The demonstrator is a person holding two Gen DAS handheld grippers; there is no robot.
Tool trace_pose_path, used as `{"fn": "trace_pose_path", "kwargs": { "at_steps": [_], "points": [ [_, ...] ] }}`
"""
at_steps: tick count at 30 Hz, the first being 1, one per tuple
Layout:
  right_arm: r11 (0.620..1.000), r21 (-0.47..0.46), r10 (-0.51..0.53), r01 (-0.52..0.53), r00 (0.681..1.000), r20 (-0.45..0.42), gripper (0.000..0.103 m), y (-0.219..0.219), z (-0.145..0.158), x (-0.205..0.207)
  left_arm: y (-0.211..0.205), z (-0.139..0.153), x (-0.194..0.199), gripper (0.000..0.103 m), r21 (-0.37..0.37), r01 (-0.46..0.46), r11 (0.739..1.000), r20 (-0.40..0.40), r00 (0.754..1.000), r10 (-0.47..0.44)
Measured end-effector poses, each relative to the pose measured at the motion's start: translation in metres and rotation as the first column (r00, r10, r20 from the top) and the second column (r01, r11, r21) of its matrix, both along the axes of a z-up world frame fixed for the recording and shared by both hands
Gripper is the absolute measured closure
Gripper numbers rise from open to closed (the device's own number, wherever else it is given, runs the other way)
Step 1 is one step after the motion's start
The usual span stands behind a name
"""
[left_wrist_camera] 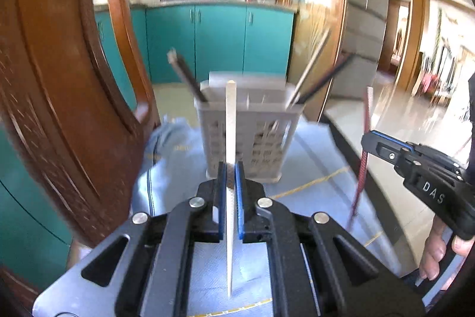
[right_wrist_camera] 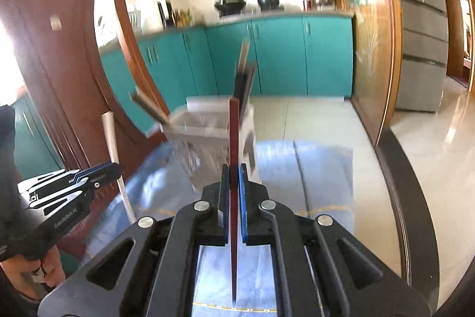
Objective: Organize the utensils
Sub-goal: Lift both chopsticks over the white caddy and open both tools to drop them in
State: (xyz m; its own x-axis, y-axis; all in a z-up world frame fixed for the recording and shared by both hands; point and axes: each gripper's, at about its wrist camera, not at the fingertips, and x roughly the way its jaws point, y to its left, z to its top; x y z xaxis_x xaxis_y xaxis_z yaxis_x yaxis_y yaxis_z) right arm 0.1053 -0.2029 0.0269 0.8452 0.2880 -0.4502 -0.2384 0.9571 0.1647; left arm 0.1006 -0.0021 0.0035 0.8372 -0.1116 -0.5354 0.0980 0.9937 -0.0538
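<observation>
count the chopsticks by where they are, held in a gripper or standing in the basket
held in a hand-held gripper: 2, the white chopstick and the red chopstick
standing in the basket: about 3 stick out, blurred
total: about 5

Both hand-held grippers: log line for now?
left hand-held gripper: shut on white chopstick | right hand-held gripper: shut on red chopstick | holder: ahead

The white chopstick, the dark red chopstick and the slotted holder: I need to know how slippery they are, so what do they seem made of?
White chopstick: probably plastic or melamine, with a smooth, even matte surface.
Dark red chopstick: lacquered wood or plastic, cannot tell; slight sheen.
Slotted holder: pale grey moulded plastic, matte, with slotted walls.
</observation>
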Motion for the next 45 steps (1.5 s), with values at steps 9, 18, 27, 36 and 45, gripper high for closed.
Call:
{"fn": "trace_pose_path", "kwargs": {
  "at_steps": [9, 18, 27, 36, 45],
  "points": [
    [0.994, 0.104, 0.009, -0.023, 0.991, 0.131, 0.096, -0.007, 0.083, 0.013, 0.011, 0.098, -0.002, 0.096, -0.057, 0.015, 0.998, 0.177, 0.984, -0.005],
    [0.989, 0.141, 0.01, -0.046, 0.97, 0.242, 0.096, 0.006, 0.128, 0.037, 0.011, 0.144, 0.03, 0.096, -0.132, 0.063, 0.989, 0.277, 0.961, -0.024],
    [0.987, 0.156, -0.065, 0.029, 0.97, 0.236, 0.096, 0.002, 0.112, 0.076, 0.012, 0.135, 0.084, 0.096, -0.18, 0.045, 0.983, 0.254, 0.967, 0.002],
    [0.996, 0.067, -0.08, 0.066, 0.97, 0.229, 0.096, 0.019, 0.077, 0.082, 0.019, 0.113, 0.11, 0.096, -0.159, -0.056, 0.986, 0.177, 0.981, 0.085],
    [0.998, 0.046, -0.059, 0.05, 0.974, 0.219, 0.097, 0.03, 0.063, 0.075, 0.007, 0.091, 0.107, 0.096, -0.07, -0.095, 0.993, 0.182, 0.978, 0.107]
  ]
}}
